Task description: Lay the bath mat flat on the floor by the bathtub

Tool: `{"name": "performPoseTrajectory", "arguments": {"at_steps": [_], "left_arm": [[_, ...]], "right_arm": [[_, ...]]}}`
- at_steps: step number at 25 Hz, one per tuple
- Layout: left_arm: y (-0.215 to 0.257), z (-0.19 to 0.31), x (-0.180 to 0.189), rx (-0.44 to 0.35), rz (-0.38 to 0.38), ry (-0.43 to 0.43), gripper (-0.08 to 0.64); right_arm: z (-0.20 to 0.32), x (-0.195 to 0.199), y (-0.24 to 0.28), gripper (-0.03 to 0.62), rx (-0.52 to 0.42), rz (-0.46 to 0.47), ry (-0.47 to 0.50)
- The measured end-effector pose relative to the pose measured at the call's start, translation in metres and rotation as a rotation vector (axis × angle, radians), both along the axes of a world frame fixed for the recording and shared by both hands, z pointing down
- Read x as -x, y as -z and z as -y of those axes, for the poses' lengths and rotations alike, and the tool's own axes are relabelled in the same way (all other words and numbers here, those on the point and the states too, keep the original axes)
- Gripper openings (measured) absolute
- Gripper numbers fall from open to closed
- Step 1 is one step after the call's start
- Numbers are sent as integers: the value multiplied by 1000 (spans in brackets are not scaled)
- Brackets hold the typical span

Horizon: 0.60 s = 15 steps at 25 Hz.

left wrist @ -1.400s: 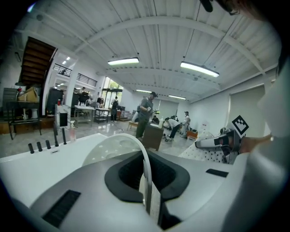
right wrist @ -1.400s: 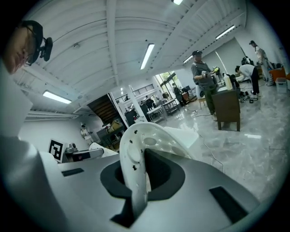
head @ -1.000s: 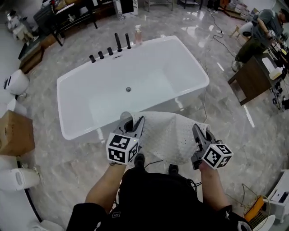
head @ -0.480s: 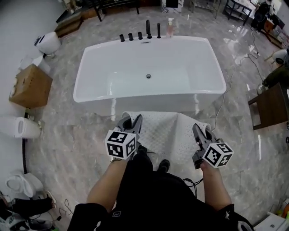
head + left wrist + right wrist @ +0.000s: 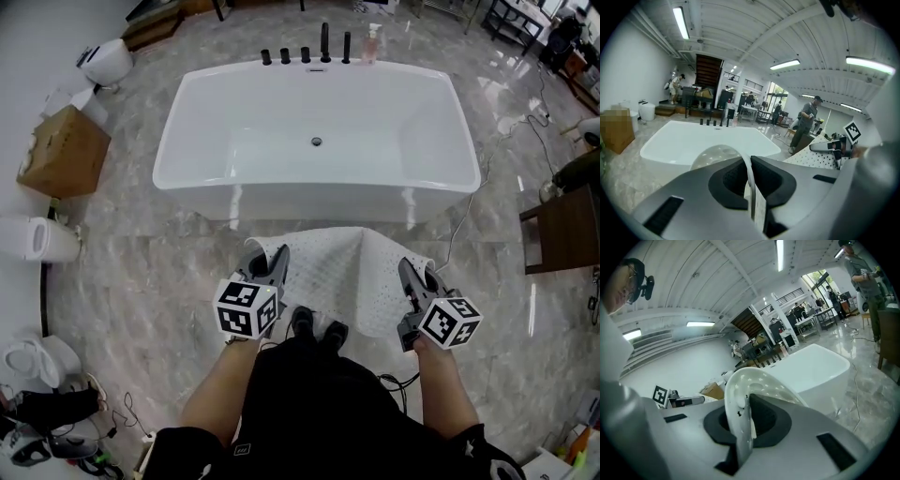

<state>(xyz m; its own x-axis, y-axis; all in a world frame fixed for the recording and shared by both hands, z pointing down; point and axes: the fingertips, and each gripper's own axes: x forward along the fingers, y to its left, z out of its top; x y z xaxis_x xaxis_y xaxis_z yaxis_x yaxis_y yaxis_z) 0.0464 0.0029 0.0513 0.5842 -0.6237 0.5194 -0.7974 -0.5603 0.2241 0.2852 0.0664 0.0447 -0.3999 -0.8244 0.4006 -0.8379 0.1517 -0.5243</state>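
Note:
A white, dotted bath mat [image 5: 342, 277] hangs stretched between my two grippers, just in front of the white bathtub [image 5: 197, 141] and above the marble floor. My left gripper [image 5: 270, 268] is shut on the mat's left corner; the thin mat edge [image 5: 751, 187] stands pinched between its dark pads. My right gripper [image 5: 415, 284] is shut on the right corner, where the mat [image 5: 740, 394] curls up over the jaws. The bathtub [image 5: 684, 140] shows straight ahead in the left gripper view and the bathtub [image 5: 820, 366] to the right in the right gripper view.
Black taps [image 5: 305, 54] and a pink bottle [image 5: 373, 42] stand on the tub's far rim. A cardboard box [image 5: 61, 150] and white toilets [image 5: 37, 239] sit at the left. A dark wooden table [image 5: 567, 225] and a floor cable [image 5: 464, 220] lie at the right. My shoes [image 5: 314, 328] stand under the mat.
The view has swung so the tub now lies square ahead. Both grippers keep their hold on the mat at the same spread, and my feet have stepped together below it.

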Motion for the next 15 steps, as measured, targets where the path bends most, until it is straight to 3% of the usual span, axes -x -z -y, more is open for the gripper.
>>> {"name": "performPoseTrajectory", "arguments": {"at_steps": [15], "left_arm": [[-81,21,71,86,-1,2,20]], "right_arm": [[50,91,-73,25,129,-101,126]]}}
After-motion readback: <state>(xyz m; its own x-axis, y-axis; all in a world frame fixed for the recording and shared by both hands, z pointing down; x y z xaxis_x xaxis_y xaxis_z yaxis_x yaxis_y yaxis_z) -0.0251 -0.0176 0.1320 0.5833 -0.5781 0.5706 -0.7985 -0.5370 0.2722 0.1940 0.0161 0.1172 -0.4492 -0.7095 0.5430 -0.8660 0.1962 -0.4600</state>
